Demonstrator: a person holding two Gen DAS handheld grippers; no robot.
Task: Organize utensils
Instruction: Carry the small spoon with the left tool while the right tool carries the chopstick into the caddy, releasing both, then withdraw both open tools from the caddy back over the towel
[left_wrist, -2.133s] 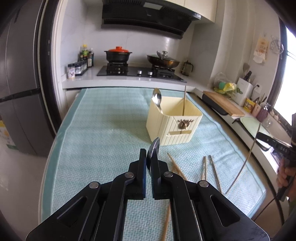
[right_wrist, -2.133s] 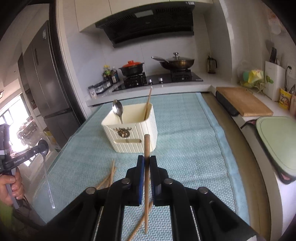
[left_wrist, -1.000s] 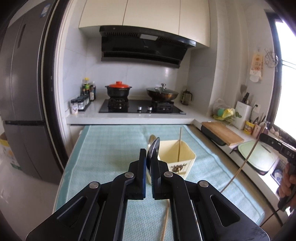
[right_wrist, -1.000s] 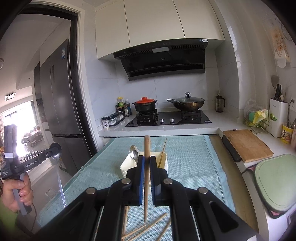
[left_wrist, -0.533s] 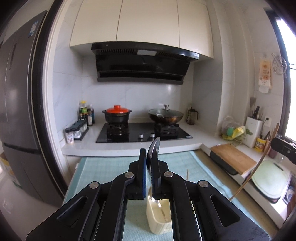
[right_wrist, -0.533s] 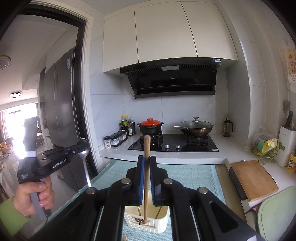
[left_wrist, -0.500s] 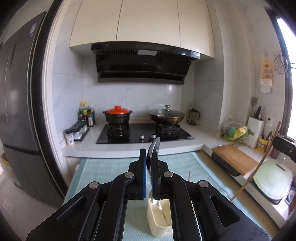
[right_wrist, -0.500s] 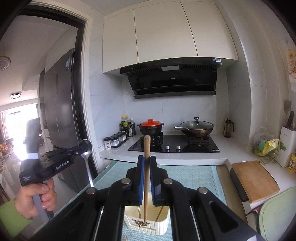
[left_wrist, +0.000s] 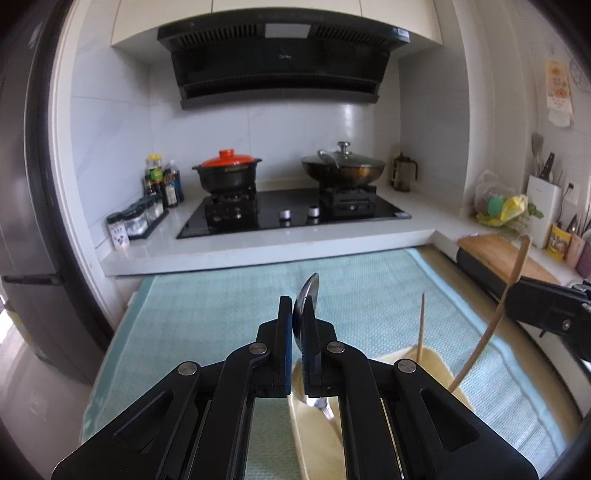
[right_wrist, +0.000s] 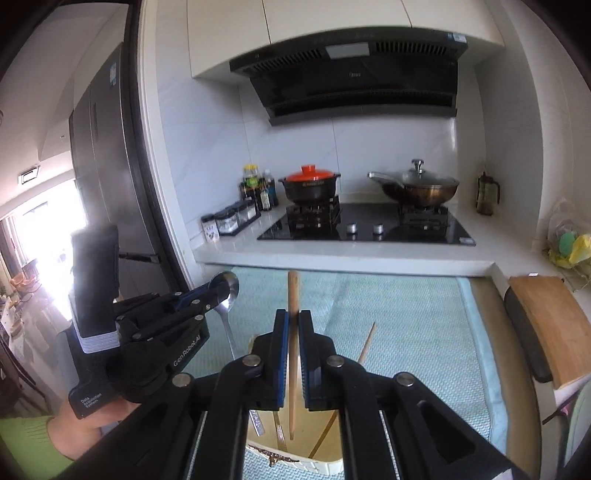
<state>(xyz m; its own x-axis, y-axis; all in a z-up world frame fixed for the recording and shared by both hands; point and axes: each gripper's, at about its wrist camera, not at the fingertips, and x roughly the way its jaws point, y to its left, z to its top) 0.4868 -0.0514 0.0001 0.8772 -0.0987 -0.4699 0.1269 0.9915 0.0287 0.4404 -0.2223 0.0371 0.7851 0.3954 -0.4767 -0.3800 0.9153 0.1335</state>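
Now both your grippers hang over the cream holder, each clamped on a utensil.

Left wrist: your left gripper (left_wrist: 300, 319) pinches a spoon (left_wrist: 306, 295) above the holder (left_wrist: 432, 363), where a chopstick (left_wrist: 421, 326) already stands; stove (left_wrist: 291, 214) beyond.
Right wrist: your right gripper (right_wrist: 292, 334) clamps a chopstick (right_wrist: 293, 295), tip inside the holder (right_wrist: 332, 466); the mat (right_wrist: 406, 325) lies underneath.

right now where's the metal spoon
The spoon is clamped in the left gripper, held above the cream utensil holder on the teal mat; in the right wrist view it hangs left of the chopstick.
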